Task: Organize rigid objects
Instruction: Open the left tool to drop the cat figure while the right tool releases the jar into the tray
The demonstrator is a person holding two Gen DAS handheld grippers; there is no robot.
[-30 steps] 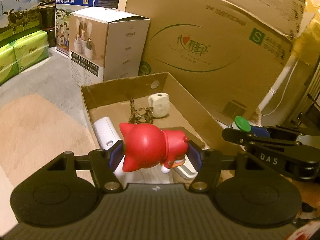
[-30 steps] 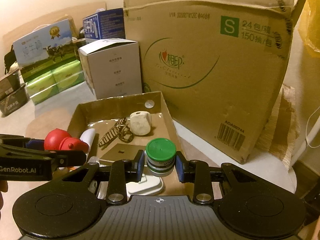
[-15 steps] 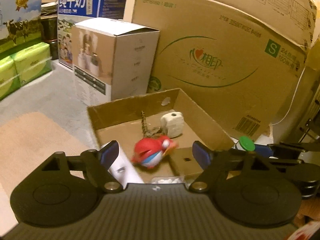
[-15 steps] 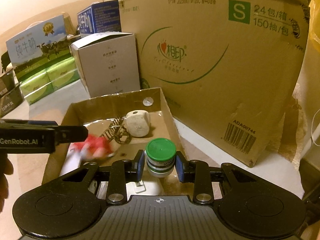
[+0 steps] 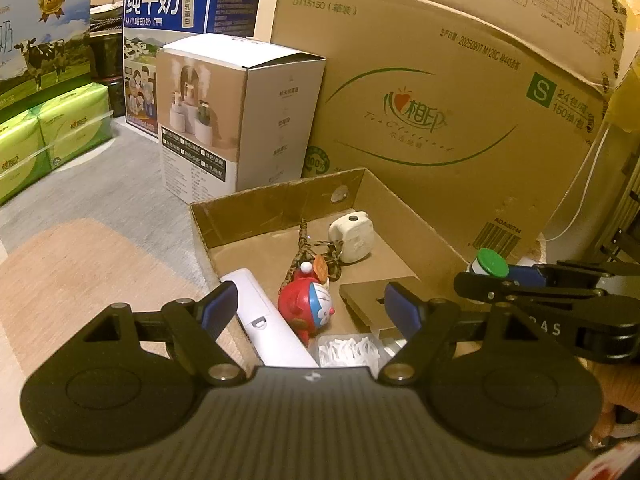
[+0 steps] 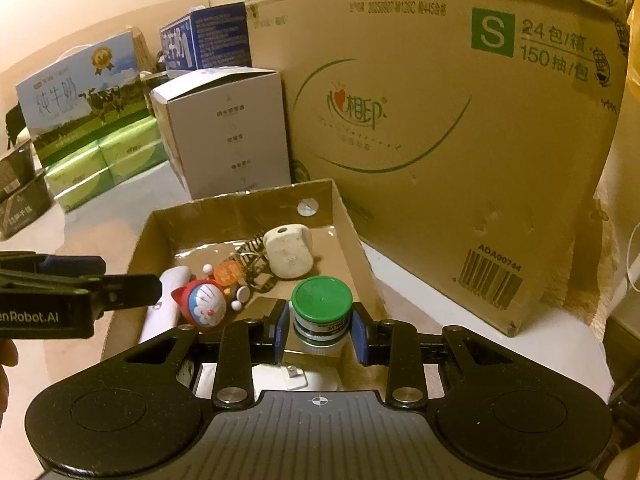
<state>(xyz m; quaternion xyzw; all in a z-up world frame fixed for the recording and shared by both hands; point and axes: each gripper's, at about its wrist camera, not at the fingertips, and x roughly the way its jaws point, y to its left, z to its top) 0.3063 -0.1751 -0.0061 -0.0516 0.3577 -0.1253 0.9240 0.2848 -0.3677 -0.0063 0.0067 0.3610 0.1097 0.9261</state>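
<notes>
Two grippers hang over a low cardboard tray. The left gripper has its fingers spread wide with nothing between them. The right gripper squeezes a little jar with a green lid, held above the tray's near right corner.

A red toy with a blue and white face lies in the tray, between a long white stick and a flat cardboard piece. Farther back sit a white plug and a braided cord.

Big boxes stand close behind the tray: a huge brown box, a white box and a blue milk box. Green packs sit off to the left.

Near the bottom of the tray, the left gripper's body hides part of a clear packet of small white bits. I cannot tell what the bits are.
</notes>
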